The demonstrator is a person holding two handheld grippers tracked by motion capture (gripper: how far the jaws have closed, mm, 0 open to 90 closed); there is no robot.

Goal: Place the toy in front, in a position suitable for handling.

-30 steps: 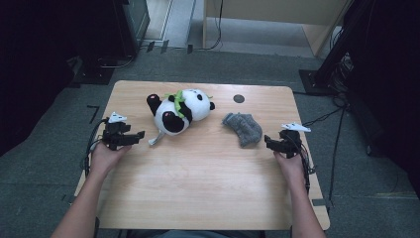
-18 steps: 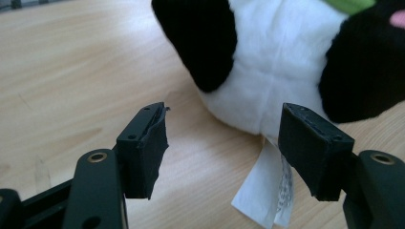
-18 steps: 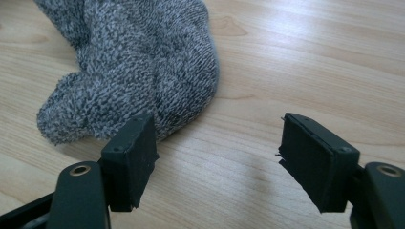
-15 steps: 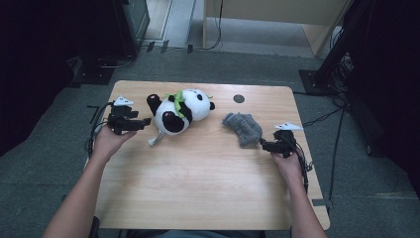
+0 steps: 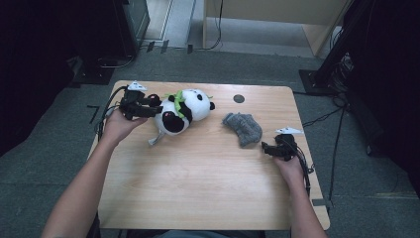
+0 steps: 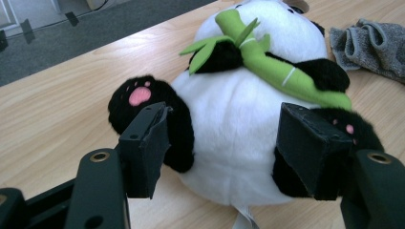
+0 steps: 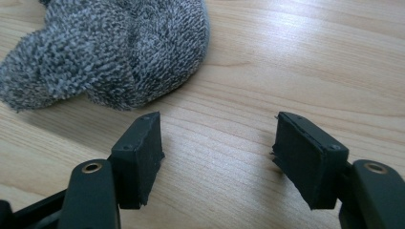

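Left gripper (image 6: 222,143) advanced, straddling plush panda (image 6: 239,138).

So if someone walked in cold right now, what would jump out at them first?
The plush panda at the table's far left, hugging a green bamboo stalk: the left gripper has its jaws open around the panda's belly. Next, the grey sock crumpled right of centre, with the right gripper open just short of it.
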